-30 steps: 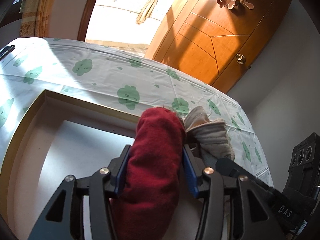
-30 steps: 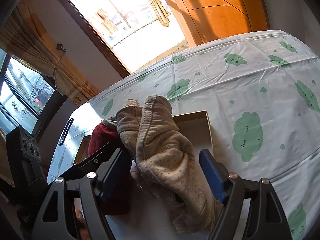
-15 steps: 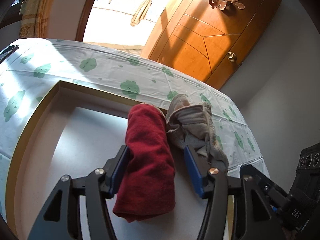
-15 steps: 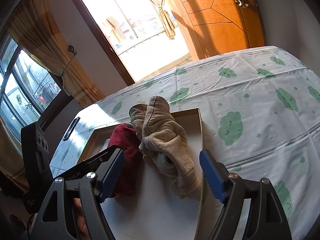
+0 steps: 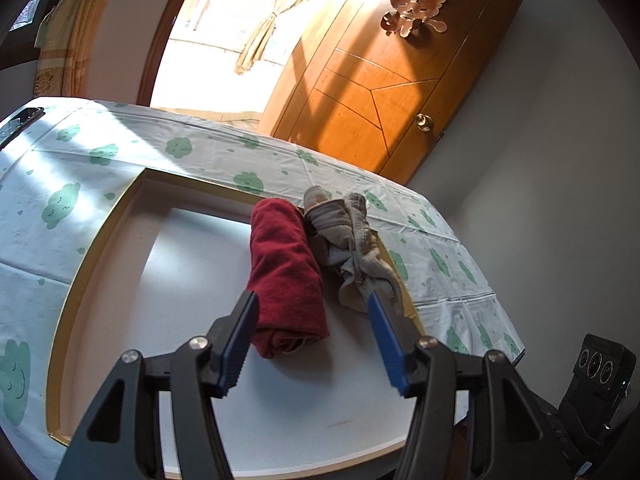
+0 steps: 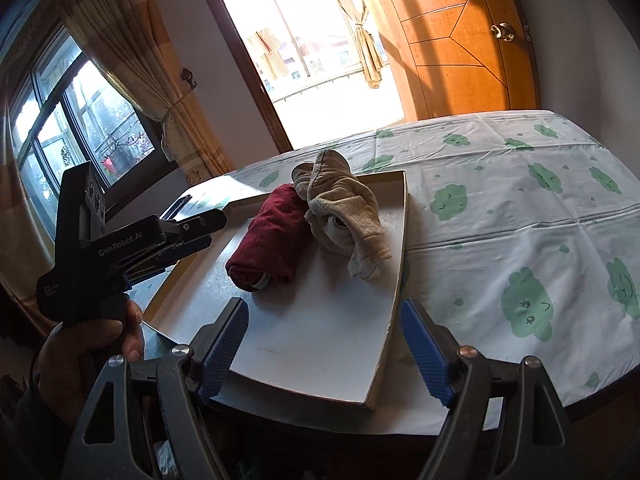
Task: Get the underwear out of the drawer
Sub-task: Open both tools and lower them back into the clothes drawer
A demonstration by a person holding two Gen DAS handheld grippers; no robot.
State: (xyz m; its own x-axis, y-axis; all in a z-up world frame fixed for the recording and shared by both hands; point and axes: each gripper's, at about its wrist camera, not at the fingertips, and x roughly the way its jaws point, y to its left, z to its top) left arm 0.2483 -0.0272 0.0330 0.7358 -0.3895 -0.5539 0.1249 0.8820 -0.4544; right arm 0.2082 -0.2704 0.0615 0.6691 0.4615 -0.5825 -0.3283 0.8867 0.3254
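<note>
Underwear first: I see a rolled red piece (image 5: 286, 276) and a crumpled beige piece (image 5: 352, 248) lying side by side, touching, on the white floor of the shallow drawer (image 6: 394, 280), which sits on the cloud-print table (image 6: 520, 200). Both lie toward the drawer's far right corner, the beige one against the right wall.

My left gripper (image 5: 312, 332) has its jaws spread with nothing between them, straddling the near end of the red roll without touching it. My right gripper (image 6: 324, 344) is likewise spread and empty, hanging over the drawer's near edge, well short of the beige piece.

To grip well, I judge each gripper should come down over the thick middle of its own piece, pads on either side of the bulk, and close before lifting straight up. The beige cloth is loose, so I would take a deep bite to avoid trailing folds.

Room is tight where the two pieces meet, and the right wall crowds the beige one. The drawer's left half and the table to the right look open for carrying out.
</note>
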